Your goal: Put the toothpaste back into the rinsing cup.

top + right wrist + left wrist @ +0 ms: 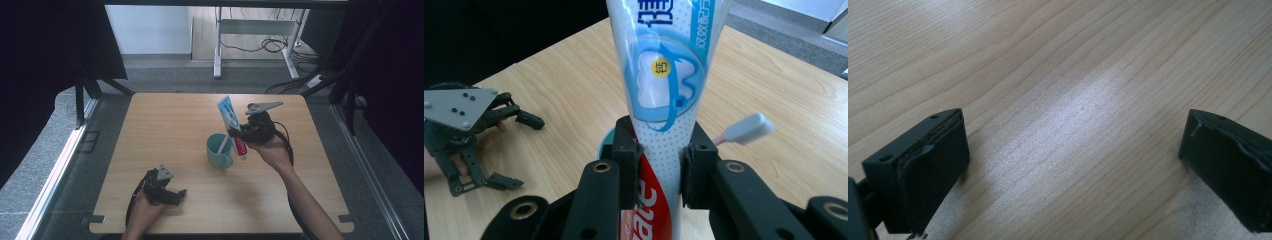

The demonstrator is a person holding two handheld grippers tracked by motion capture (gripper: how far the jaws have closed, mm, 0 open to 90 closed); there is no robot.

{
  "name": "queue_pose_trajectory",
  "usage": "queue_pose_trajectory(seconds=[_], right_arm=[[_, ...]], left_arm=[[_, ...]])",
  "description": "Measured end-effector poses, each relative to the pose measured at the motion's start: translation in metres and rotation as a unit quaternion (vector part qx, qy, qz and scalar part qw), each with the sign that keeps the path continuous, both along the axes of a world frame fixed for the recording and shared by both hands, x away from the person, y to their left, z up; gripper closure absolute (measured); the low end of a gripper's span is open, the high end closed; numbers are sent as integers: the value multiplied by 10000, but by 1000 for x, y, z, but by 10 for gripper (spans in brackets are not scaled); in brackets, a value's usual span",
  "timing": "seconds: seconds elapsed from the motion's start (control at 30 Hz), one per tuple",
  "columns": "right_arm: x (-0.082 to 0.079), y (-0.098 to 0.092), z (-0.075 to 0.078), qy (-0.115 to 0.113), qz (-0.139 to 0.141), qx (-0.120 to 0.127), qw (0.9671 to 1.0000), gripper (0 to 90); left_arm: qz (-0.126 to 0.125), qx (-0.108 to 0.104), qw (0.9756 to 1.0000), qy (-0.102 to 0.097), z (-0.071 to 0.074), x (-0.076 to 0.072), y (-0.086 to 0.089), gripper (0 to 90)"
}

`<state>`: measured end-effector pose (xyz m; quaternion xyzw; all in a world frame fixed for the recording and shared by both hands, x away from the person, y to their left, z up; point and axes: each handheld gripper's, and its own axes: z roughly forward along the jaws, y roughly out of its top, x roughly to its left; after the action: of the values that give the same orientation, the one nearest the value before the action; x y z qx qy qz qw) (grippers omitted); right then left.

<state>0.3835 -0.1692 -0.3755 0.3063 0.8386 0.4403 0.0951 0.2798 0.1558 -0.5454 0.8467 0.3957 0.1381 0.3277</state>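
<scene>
The right gripper [239, 134], jaws clamped on a toothpaste tube [231, 120] held above the teal cup [219, 150] at the table's centre, risks clipping the toothbrush [221, 145] inside at five o'clock and tipping the cup, while the left gripper [172, 196] rests open at seven o'clock.

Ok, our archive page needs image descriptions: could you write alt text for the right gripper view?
The right gripper clamps a toothpaste tube upright above a teal cup holding a toothbrush. Farther left, the left gripper rests open on the wooden table.
</scene>
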Motion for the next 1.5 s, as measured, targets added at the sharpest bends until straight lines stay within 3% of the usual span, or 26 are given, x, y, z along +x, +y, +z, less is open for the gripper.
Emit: queue_pose_trajectory(seconds=[1.1,1.5], right_arm=[[20,40,12,-125,-6,48,9999,725],[25,55,4,-184,30,-10,9998,725]], left_arm=[[-15,25,10000,7,0,0,0,0],[-10,13,10000,-4,0,0,0,0]])
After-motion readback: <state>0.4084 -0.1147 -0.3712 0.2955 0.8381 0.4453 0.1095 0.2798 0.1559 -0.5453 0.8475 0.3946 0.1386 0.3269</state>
